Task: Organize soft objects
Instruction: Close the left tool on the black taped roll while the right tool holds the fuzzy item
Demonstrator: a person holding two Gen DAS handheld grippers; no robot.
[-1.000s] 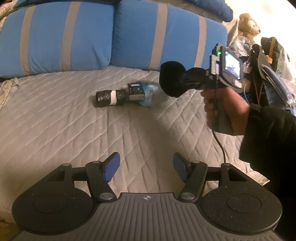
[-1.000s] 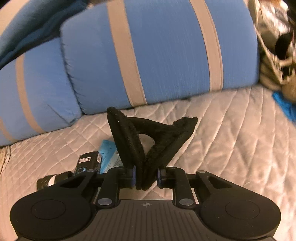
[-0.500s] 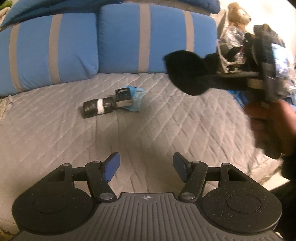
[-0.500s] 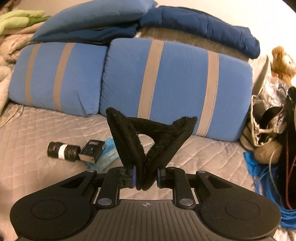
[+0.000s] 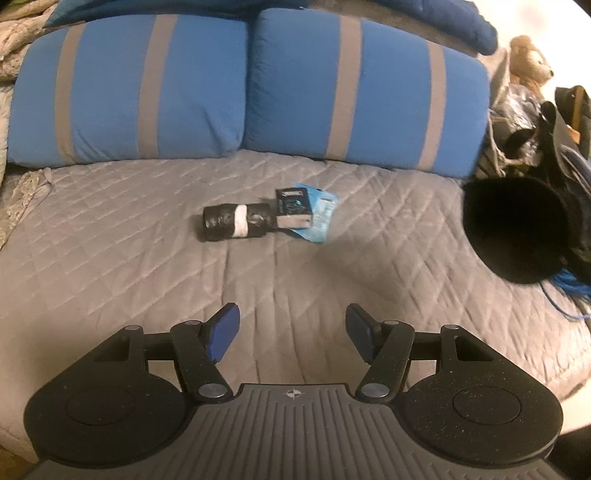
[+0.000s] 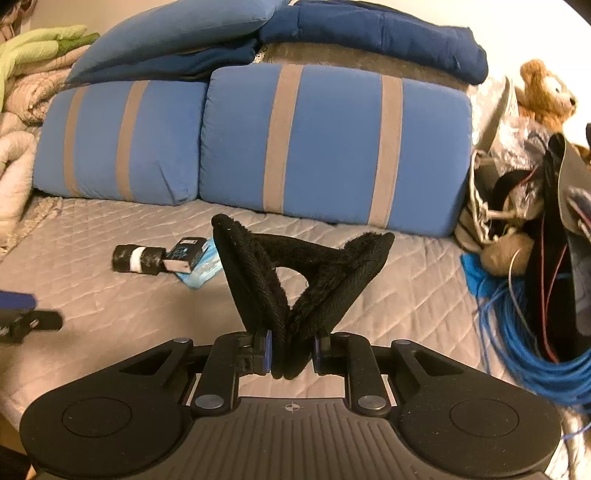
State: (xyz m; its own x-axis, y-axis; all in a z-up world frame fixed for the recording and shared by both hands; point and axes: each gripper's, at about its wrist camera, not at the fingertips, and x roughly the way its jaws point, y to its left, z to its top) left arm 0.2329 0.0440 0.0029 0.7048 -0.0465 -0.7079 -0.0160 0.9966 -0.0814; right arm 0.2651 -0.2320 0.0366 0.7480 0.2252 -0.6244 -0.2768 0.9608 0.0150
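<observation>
Right gripper [image 6: 291, 350] clamped on a black fuzzy item [image 6: 295, 280], pads squeezing its folded lower end, the rest fanning up and out in two furry loops above the grey quilted bedspread [image 6: 399, 273]. Seen from the left wrist view as a dark round blur [image 5: 517, 229] at the right edge, up off the bed and in front of the clutter. Left gripper [image 5: 291, 332] spread wide over bare quilt [image 5: 147, 258], blue pads [image 5: 223, 334] well apart, nothing between them.

Mid-bed: a black roll with a white band [image 5: 236, 221] lying on its side, touching a small dark box [image 5: 293, 206] that sits partly on a light blue packet [image 5: 319, 216]. Print on the box lid and on the packet, too small and soft to read; no brand legible anywhere.

Behind, two blue pillows with grey stripes [image 6: 332, 147] side by side against the head of the bed, a plain blue cushion and dark blue folded bedding [image 6: 369, 33] stacked on top. Far right, a brown teddy bear [image 6: 546, 92] above a heap of bags and a coil of blue cable [image 6: 524, 350]. Far left, green and pale blankets [image 6: 33, 48] bundled up.
</observation>
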